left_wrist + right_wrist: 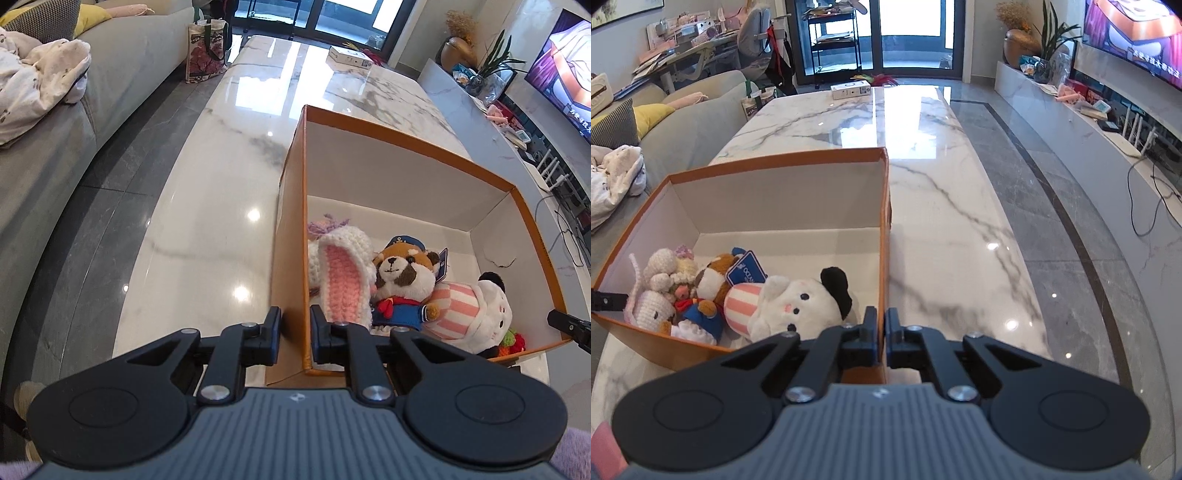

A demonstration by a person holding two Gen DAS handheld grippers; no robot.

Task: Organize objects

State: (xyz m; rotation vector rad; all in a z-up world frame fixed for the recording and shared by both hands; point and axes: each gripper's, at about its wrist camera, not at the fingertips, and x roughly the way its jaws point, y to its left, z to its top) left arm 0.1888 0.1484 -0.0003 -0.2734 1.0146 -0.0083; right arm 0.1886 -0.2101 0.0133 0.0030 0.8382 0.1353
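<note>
Left wrist view is showing, from left to right, a grey sofa [122,70] running along the room's edge, then the white marble table [221,192], then the orange cardboard box [291,229] sitting on it. The left gripper [295,332] is clamping the box's left wall, one finger outside and one inside, pads pressing on the card. Inside, lying along the near end, are a crocheted bunny [343,273] with a pink ear, a red panda plush [402,284] in a sailor outfit, and a white cat plush [487,314] in pink stripes. At the far right edge the other gripper's tip is reaching the box's right wall.

Right wrist view is showing the same box from the other side, toys piled at its near left, and the right gripper [882,332] is pinching the box's right wall between nearly closed fingers. Marble table is stretching away to the right of it, with a small white carton [851,89] at the far end.

The toys look already gathered, so the step in hand is probably moving the loaded box with both grippers. The next move is calling for both hands travelling together, level and at matching pace, since thin card held at two edges could twist or slip out.
</note>
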